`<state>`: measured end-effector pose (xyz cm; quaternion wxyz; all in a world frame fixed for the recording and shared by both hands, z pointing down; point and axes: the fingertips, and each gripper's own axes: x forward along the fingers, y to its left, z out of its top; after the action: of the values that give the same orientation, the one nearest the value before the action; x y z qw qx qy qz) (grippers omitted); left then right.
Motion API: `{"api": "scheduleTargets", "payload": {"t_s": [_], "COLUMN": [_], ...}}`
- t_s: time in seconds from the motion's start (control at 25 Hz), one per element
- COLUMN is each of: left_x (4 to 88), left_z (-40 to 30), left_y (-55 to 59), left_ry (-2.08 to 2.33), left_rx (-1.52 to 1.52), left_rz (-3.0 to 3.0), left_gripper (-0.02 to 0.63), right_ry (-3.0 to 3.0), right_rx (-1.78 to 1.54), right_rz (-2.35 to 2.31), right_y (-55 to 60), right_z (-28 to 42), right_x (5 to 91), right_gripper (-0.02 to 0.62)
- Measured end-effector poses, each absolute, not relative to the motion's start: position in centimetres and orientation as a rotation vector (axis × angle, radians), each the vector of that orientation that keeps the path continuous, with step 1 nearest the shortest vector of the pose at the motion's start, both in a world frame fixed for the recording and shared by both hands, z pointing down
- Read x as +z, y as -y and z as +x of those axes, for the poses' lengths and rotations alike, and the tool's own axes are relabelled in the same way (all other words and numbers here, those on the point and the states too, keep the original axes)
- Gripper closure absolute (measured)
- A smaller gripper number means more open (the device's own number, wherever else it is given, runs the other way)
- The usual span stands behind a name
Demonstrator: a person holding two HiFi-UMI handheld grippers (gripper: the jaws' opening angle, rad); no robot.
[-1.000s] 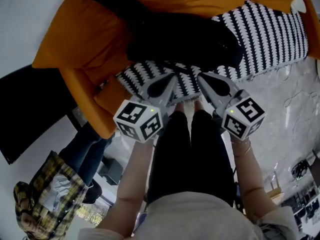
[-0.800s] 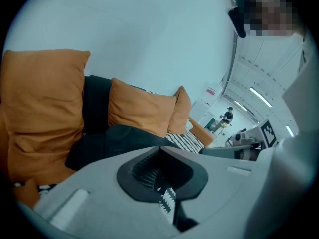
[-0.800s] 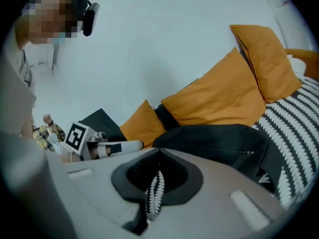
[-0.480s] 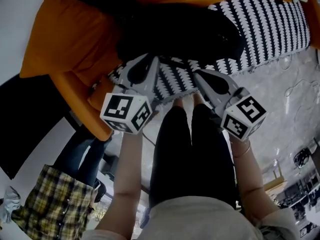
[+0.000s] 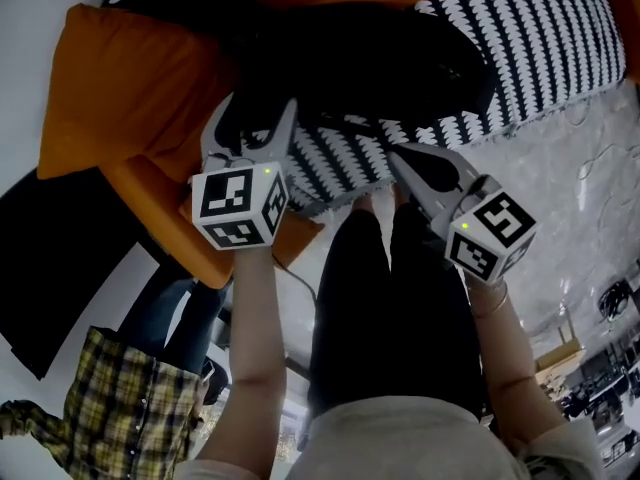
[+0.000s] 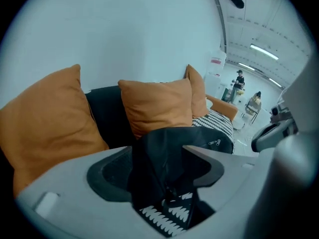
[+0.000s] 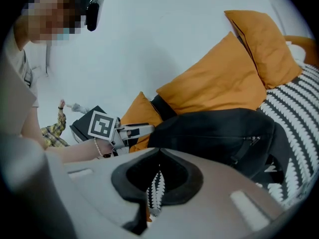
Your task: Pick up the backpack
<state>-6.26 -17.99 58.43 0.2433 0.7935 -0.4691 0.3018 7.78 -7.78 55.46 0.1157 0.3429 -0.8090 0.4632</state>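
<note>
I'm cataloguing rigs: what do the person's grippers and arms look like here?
Both the left gripper and right gripper are grey, with black-lined tapered jaws and a white cube bearing black square markers and a green light. Pale short sleeves; a bracelet on the right wrist.

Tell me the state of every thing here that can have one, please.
backpack: lies on the striped throw, not lifted.
left tool: open, jaws just opened; backpack shows between them, ungripped.
right tool: shut, empty.
orange cushions: standing upright.
striped throw: spread out flat.
</note>
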Motion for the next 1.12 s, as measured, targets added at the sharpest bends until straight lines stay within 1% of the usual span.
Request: {"api": "scheduleTargets", "payload": {"t_s": [0.16, 0.28, 0.48, 0.8, 0.88, 1.0, 1.12], "left_x": [60.4, 61.7, 64.8, 67.0, 67.2, 67.5, 67.7], "left_z": [-7.4, -7.4, -7.5, -7.1, -6.8, -6.4, -6.1], "left_y": [19.2, 19.2, 19.2, 19.4, 19.2, 18.9, 18.4], "left_ry": [1.302, 1.252, 1.174, 1.102, 1.088, 1.066, 1.047], "left_rx": [0.888, 0.974, 1.093, 1.202, 1.166, 1.12, 1.076], "left_rz": [2.131, 2.137, 2.149, 2.197, 2.19, 2.18, 2.152], "left_gripper": [0.282, 0.27, 0.27, 0.276, 0.308, 0.402, 0.462], "right_ry": [2.351, 2.34, 2.344, 2.352, 2.351, 2.345, 2.345], "right_rx": [1.411, 1.425, 1.43, 1.409, 1.414, 1.431, 1.445], "right_rz": [1.007, 1.009, 1.021, 1.012, 1.017, 1.025, 1.02], "right_y": [8.1, 8.0, 8.4, 8.8, 8.8, 8.7, 8.6], "right_z": [7.7, 7.5, 6.9, 6.6, 6.8, 7.0, 7.0], "right_x": [56.8, 57.0, 57.3, 56.9, 56.8, 56.9, 56.9], "right_gripper": [0.592, 0.592, 0.592, 0.592, 0.592, 0.592, 0.592]}}
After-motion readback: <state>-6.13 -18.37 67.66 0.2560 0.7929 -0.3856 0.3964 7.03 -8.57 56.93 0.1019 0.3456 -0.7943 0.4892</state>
